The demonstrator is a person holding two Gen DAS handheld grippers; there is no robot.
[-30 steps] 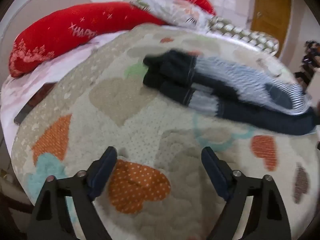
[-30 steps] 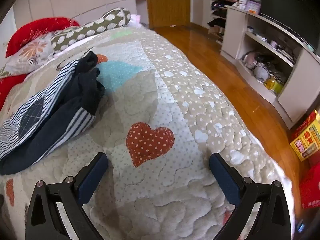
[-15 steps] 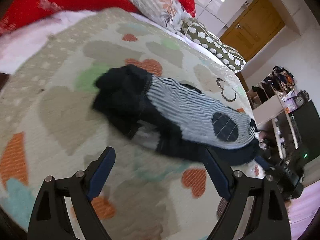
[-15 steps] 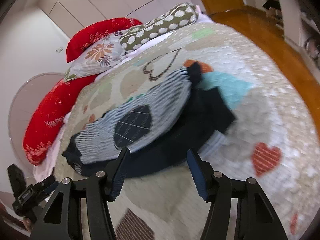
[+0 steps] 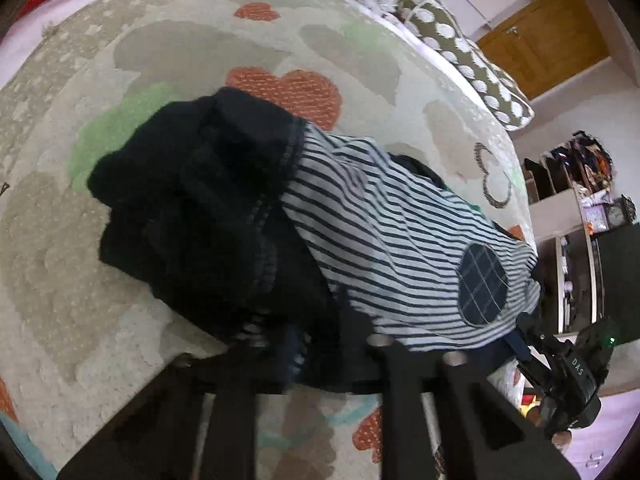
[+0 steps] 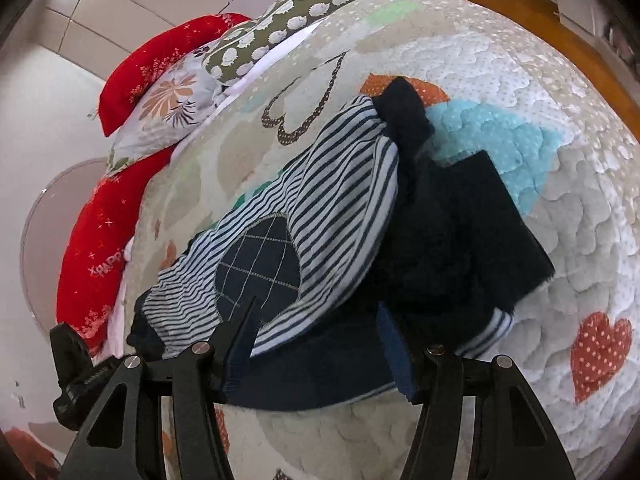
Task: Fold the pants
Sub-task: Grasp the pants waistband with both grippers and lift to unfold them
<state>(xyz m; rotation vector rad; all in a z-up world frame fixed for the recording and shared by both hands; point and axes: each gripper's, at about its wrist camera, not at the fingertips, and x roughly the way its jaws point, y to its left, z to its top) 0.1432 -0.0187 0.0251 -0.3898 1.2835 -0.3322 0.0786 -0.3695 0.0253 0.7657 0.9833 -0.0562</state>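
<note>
The pants (image 5: 392, 240) are navy with a blue-white striped part and a round checked patch. They lie crumpled in a heap on the heart-patterned quilt (image 5: 72, 264). In the right wrist view the pants (image 6: 320, 216) fill the middle. My left gripper (image 5: 320, 344) sits at the near edge of the dark cloth, its jaws close together and blurred against it. My right gripper (image 6: 320, 340) is open, with its fingers on either side of the navy edge of the heap. The right gripper also shows in the left wrist view (image 5: 568, 364) at the far end of the pants.
Red pillows (image 6: 100, 240), a floral pillow (image 6: 168, 104) and a green dotted bolster (image 6: 288, 20) lie at the head of the bed. A wooden door (image 5: 548, 40) and shelves (image 5: 572, 208) stand beyond the bed. Wooden floor (image 6: 520, 4) runs beside it.
Both grippers have moved in onto the pants from opposite ends. The left jaws have narrowed from wide open to nearly together at the dark cloth. The right jaws now straddle the navy edge.
</note>
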